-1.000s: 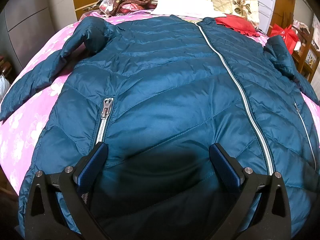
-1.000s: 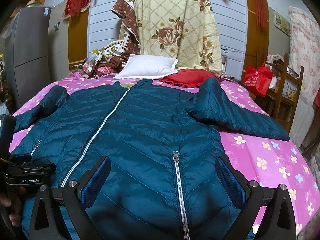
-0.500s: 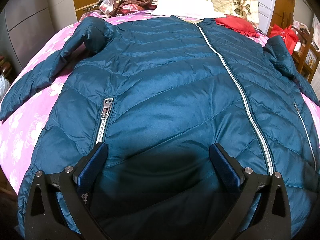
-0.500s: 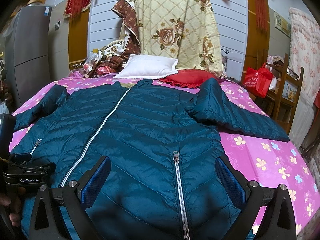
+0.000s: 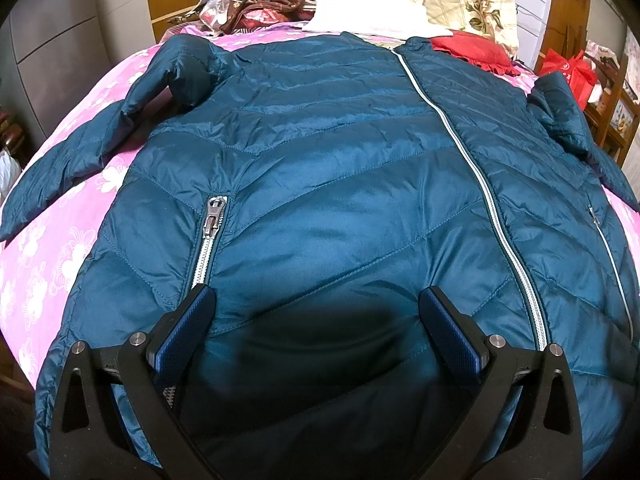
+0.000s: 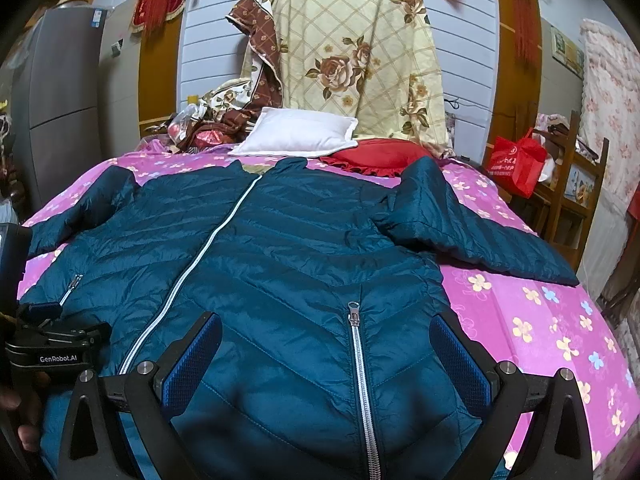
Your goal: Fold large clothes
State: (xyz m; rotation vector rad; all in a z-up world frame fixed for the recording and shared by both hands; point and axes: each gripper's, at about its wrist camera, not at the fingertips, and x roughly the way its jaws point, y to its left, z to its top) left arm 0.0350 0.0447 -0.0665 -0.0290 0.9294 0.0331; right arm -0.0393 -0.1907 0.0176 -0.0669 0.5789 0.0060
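- Hovering my left hand-held gripper [image 5: 316,320] and right hand-held gripper [image 6: 326,344] over the hem, both spread wide and holding nothing, ready to pinch.
- I see the jacket [image 6: 280,248] flat on the bed [image 6: 520,320], zipped, sleeves out, so folding can start cleanly.

The big blue jacket [image 6: 280,264] covers most of the pink bed cover [image 6: 532,320], with bare pink room on both sides. At the far end, a white pillow [image 6: 298,136] and a red cushion [image 6: 380,156] block the way. A red bag [image 6: 518,160] and a wooden shelf [image 6: 576,188] stand close on the right.
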